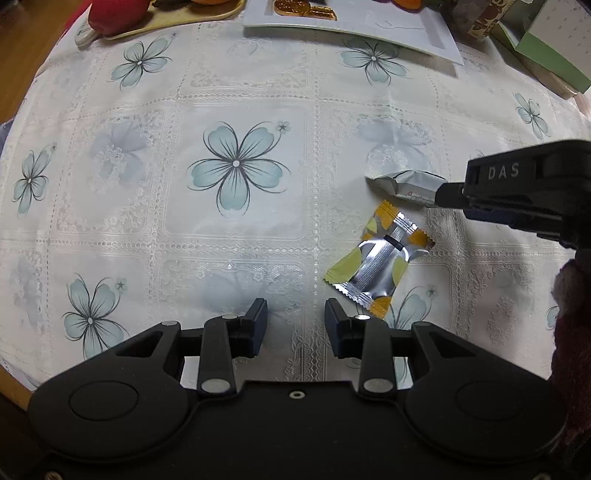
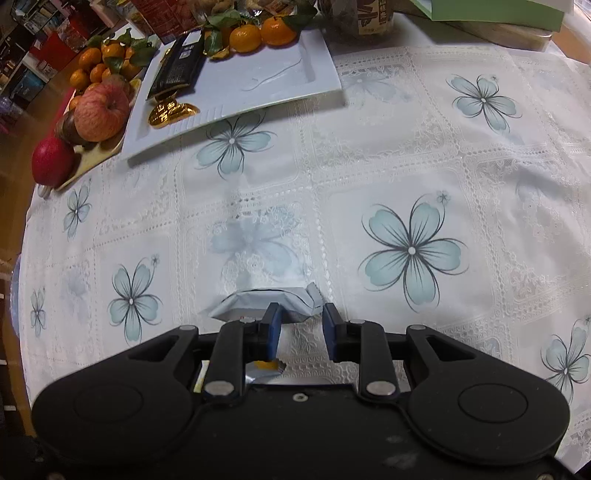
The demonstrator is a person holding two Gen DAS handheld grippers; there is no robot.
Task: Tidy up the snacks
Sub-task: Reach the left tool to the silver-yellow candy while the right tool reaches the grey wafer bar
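A grey-wrapped snack (image 1: 408, 184) lies on the flowered tablecloth; in the right wrist view the same grey-wrapped snack (image 2: 266, 304) sits just ahead of my open right gripper (image 2: 301, 328), slightly left of the gap between the jaws. A silver, yellow and orange wrapped snack (image 1: 378, 260) lies just ahead and right of my open, empty left gripper (image 1: 295, 325); its edge (image 2: 264, 369) shows under the right gripper. The right gripper (image 1: 447, 194) reaches in from the right in the left wrist view. A white rectangular plate (image 2: 295, 85) at the back holds a black packet (image 2: 177, 68) and a gold ingot sweet (image 2: 171, 112).
A tray of apples (image 2: 99, 110) and mandarins (image 2: 258, 35) stands at the back left. A green and white box (image 1: 550, 48) and a jar (image 2: 373, 16) stand at the back right. The round table's edge (image 2: 26, 229) runs along the left.
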